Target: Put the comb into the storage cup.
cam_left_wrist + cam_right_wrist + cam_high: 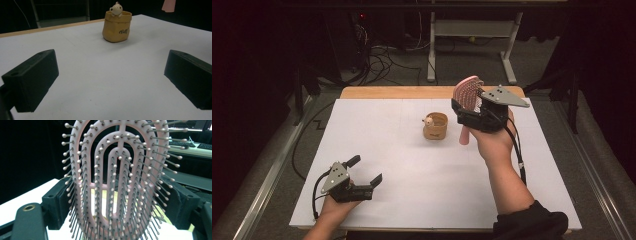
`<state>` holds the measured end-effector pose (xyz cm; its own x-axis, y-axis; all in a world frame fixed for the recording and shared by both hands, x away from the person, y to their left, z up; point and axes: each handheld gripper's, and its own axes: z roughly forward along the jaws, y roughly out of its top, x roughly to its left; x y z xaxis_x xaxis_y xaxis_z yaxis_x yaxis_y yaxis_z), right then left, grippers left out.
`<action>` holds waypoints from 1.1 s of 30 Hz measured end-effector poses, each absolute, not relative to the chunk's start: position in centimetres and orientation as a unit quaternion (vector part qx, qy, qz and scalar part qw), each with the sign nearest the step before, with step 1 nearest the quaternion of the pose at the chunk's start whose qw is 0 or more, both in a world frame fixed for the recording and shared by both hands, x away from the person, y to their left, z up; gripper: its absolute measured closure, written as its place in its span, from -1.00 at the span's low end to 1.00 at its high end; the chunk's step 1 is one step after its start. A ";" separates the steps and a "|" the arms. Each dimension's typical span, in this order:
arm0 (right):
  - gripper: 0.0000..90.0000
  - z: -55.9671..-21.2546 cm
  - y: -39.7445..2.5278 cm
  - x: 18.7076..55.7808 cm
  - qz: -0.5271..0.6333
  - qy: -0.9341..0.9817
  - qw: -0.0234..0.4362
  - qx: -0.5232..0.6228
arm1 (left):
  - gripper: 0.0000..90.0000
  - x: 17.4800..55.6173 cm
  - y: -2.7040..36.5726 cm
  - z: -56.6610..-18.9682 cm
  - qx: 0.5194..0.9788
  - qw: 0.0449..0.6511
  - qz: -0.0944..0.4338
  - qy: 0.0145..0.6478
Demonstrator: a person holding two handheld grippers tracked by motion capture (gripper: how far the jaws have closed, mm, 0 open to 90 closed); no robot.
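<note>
A pink hairbrush (467,95) is held upright above the table, head up and handle pointing down, with my right gripper (469,111) shut on its lower head. In the right gripper view the brush's vented head (120,180) with grey bristles stands between the two black jaws. A tan sack-shaped pot (435,126) with a small bear figure on its rim stands mid-table, just left of the brush handle. My left gripper (364,170) rests open near the front left of the white board, empty. From the left gripper view the pot (117,26) lies ahead, beyond the spread jaws.
The white board (402,165) covers a wooden table (377,92). Beyond it are a dark floor with cables (382,57) and a white desk frame (472,35). A dark sleeve (532,220) comes in at the bottom right.
</note>
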<state>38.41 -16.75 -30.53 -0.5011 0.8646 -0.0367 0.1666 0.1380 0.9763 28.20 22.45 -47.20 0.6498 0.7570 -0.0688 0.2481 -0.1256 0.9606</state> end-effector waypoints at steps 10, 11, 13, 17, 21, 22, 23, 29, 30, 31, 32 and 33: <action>-0.54 -30.7 -16.1 38.8 0.538 0.680 0.326 0.377 | -1.00 28.4 22.4 -47.2 0.713 0.562 0.229 0.350; -0.54 -30.7 -16.1 38.8 0.538 0.680 0.326 0.377 | -1.00 28.4 22.4 -47.2 0.713 0.562 0.229 0.350; -0.54 -30.6 -16.1 38.8 0.539 0.679 0.325 0.378 | -1.00 28.4 22.3 -47.2 0.713 0.563 0.229 0.350; -0.54 -30.5 -15.9 38.8 0.541 0.678 0.328 0.374 | -1.00 28.4 22.2 -47.2 0.716 0.561 0.228 0.347; -0.54 -30.4 -15.6 39.2 0.545 0.678 0.325 0.371 | -1.00 28.4 22.2 -47.2 0.716 0.562 0.228 0.347; -0.54 -30.4 -15.5 39.3 0.545 0.678 0.324 0.373 | -1.00 28.4 22.2 -47.2 0.716 0.562 0.228 0.347; -0.54 -30.5 -15.3 39.4 0.545 0.677 0.325 0.373 | -1.00 28.4 22.1 -47.2 0.716 0.561 0.229 0.346; -0.54 -30.7 -14.7 40.2 0.550 0.674 0.324 0.371 | -1.00 28.5 22.1 -47.3 0.720 0.559 0.227 0.343; -0.54 -30.8 -14.6 40.3 0.549 0.675 0.325 0.371 | -1.00 28.4 22.1 -47.3 0.721 0.558 0.227 0.342; -0.54 -30.8 -14.5 40.4 0.547 0.676 0.325 0.372 | -1.00 28.4 22.1 -47.3 0.721 0.558 0.228 0.342; -0.54 -30.8 -14.5 40.4 0.547 0.676 0.325 0.372 | -1.00 28.4 22.1 -47.3 0.721 0.558 0.228 0.342; -0.54 -30.9 -14.3 40.6 0.547 0.677 0.325 0.371 | -1.00 28.4 22.2 -47.3 0.720 0.558 0.228 0.343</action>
